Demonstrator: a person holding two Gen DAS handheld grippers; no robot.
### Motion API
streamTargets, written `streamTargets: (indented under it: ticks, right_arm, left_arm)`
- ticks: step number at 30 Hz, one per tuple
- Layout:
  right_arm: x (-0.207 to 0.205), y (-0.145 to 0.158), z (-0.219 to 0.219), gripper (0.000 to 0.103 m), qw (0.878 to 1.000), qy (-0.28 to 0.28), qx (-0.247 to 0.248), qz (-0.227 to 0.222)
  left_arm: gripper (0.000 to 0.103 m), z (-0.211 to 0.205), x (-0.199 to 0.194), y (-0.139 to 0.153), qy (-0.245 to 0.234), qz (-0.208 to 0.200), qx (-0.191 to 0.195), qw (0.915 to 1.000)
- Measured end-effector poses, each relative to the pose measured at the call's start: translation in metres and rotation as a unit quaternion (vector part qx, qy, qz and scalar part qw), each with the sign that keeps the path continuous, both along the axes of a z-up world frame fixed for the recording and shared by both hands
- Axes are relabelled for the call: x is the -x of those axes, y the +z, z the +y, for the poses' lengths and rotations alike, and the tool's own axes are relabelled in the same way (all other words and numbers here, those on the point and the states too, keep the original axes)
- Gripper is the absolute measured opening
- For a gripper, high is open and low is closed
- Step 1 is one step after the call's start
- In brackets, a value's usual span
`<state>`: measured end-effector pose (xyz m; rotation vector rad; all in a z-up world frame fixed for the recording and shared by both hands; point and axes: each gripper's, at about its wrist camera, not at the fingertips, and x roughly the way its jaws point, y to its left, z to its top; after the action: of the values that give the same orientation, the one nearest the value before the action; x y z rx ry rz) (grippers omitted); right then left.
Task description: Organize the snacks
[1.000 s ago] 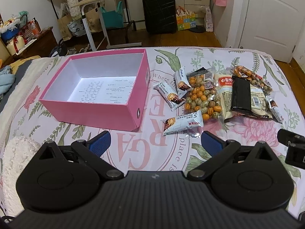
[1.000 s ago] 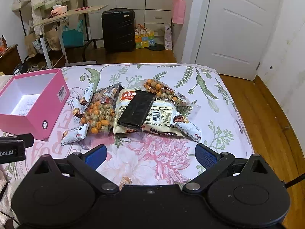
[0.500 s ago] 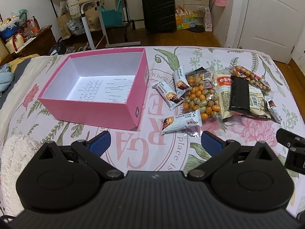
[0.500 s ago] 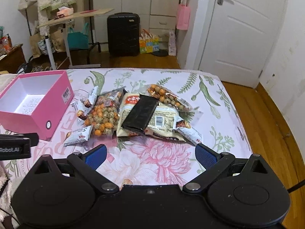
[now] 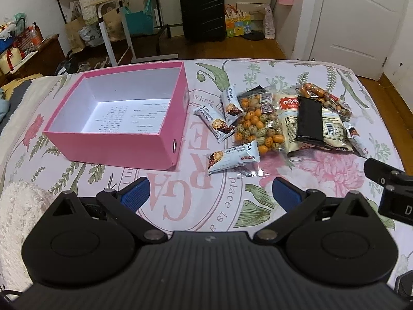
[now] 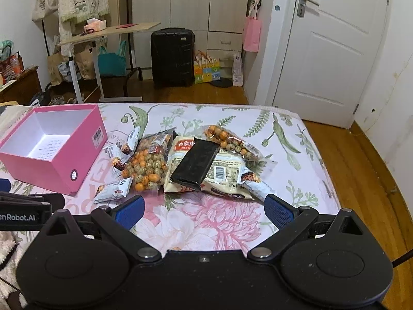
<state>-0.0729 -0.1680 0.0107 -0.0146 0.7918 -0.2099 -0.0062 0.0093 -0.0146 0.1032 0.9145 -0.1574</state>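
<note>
Basically nothing had been sorted at this point — the open pink cardboard box with the white inside (image 5: 116, 118) sat empty on the floral bedspread (image 5: 258, 72), showing only small printed text on its floor that was too tiny to read, plus a barcode sticker on its side in the right wrist view. All the snacks were lying in a loose heap just to the right of the box: a clear bag of orange and speckled green coated nuts (image 5: 258, 126), a second smaller bag of the same kind of nuts (image 6: 229, 139) at the far side, a big cream-coloured pouch with a red label (image 6: 227, 170) carrying Chinese characters I couldn't make out and a barcode, a flat black foil packet (image 6: 197, 164) resting on top of that pouch, and several small white bar wrappers (image 5: 232, 156), the nearest one showing a "5". The left gripper (image 5: 210, 193) was spread wide and holding nothing, hovering short of the pile; the right gripper (image 6: 204, 210) was the same — wide apart, empty. The bedspread print read "Where", "place is" and big pink letters. A label on the left gripper's side read "enRobot.AI". So I'd say every item was left to go.
</note>
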Motion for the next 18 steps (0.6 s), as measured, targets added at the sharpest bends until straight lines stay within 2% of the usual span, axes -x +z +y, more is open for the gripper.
streamTargets:
  ticks: [11, 18]
  right_arm:
    - [0.0045, 0.0033, -0.002, 0.101, 1.0, 0.002, -0.007, -0.015]
    - [0.0031, 0.0009, -0.0012, 0.101, 1.0, -0.001, -0.001, -0.009]
  left_arm:
    - [0.103, 0.0022, -0.0016, -0.0007, 0.004, 0.009, 0.002, 0.9999]
    - [0.103, 0.0025, -0.0011, -0.003, 0.001, 0.01, 0.003, 0.9999]
